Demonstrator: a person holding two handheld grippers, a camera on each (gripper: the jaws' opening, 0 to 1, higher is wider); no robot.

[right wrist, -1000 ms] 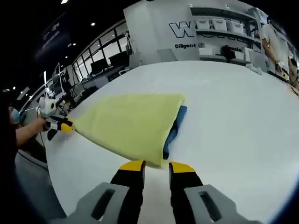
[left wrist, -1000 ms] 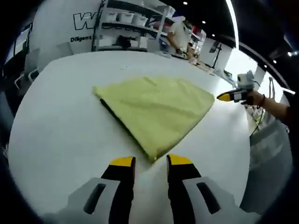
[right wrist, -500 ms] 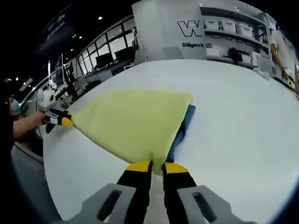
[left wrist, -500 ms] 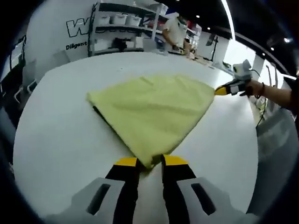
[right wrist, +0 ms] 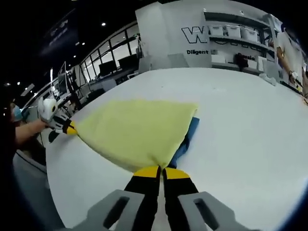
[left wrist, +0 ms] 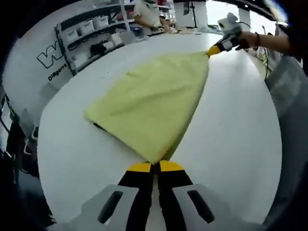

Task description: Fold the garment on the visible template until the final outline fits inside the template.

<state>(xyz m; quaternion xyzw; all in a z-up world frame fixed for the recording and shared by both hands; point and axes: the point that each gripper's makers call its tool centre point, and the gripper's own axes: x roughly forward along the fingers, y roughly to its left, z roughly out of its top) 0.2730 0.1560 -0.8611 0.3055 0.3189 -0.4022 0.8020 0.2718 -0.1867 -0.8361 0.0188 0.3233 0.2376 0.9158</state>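
Both sets of jaws were apart a second ago and now they're pinched onto the yellow garment (left wrist: pixel 151 103), one corner each. It's lying flat on the white table (left wrist: pixel 236 139), on top of a blue template (right wrist: pixel 185 142) that peeks out along one edge. Your left gripper (left wrist: pixel 152 167) has the near corner; your right gripper (right wrist: pixel 161 171) has the other.

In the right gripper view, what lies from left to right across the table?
Other hand-held gripper pinching the garment's far corner → yellow garment → blue template edge peeking out → bare white table.
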